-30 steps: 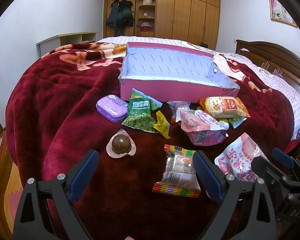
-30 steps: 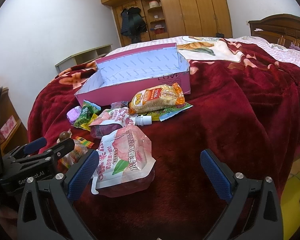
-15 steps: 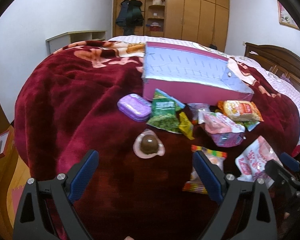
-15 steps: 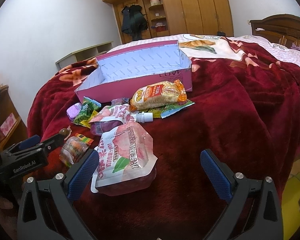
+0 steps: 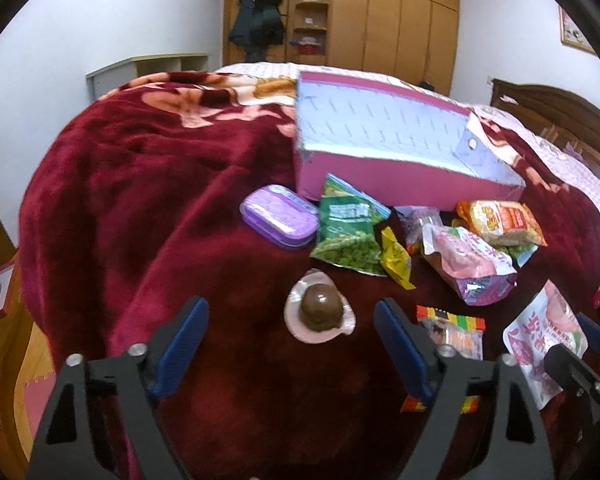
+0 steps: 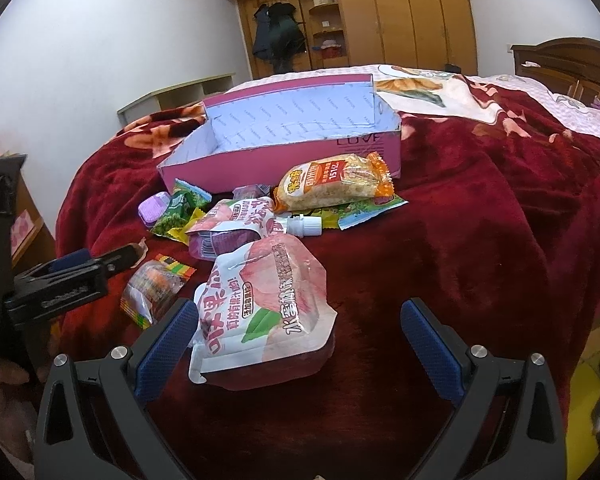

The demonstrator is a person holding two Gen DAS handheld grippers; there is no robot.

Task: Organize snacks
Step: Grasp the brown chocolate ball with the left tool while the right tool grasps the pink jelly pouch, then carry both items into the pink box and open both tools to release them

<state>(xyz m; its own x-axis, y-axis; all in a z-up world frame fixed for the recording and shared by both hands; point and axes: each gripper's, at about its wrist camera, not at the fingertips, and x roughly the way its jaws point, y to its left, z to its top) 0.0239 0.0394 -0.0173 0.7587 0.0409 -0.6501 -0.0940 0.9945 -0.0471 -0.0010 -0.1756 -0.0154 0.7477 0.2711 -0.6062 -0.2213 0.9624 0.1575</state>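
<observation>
The left gripper (image 5: 292, 322) comes in low over the dark red blanket (image 5: 140, 208), jaws closing, and the round brown sweet in its pink blister cup (image 5: 320, 314) sits just ahead of the gap at twelve o'clock, its near edge reaching in between the blue fingertips (image 5: 184, 338) with neither pad touching it. Just past the right finger, at three o'clock, lies the rainbow-edged clear snack packet (image 5: 452, 334). Up the blanket at eleven o'clock is the purple oval tin (image 5: 278, 216), touching the green pea bag (image 5: 350, 232) beside it, with a small yellow sachet (image 5: 396, 258) at one o'clock. Behind them all, at twelve, stands the open pink cardboard box (image 5: 400, 160), pale lining showing, nothing visible inside. Over on the other side, the right gripper (image 6: 296, 338) hangs with jaws wide apart, gripping nothing; the peach jelly pouch (image 6: 268, 304) lies ahead of it toward eleven o'clock, its lower left corner just beside the left pad. A second spouted pouch (image 6: 236, 220) and the orange cracker pack (image 6: 336, 184) lie further up, close to the box front.
</observation>
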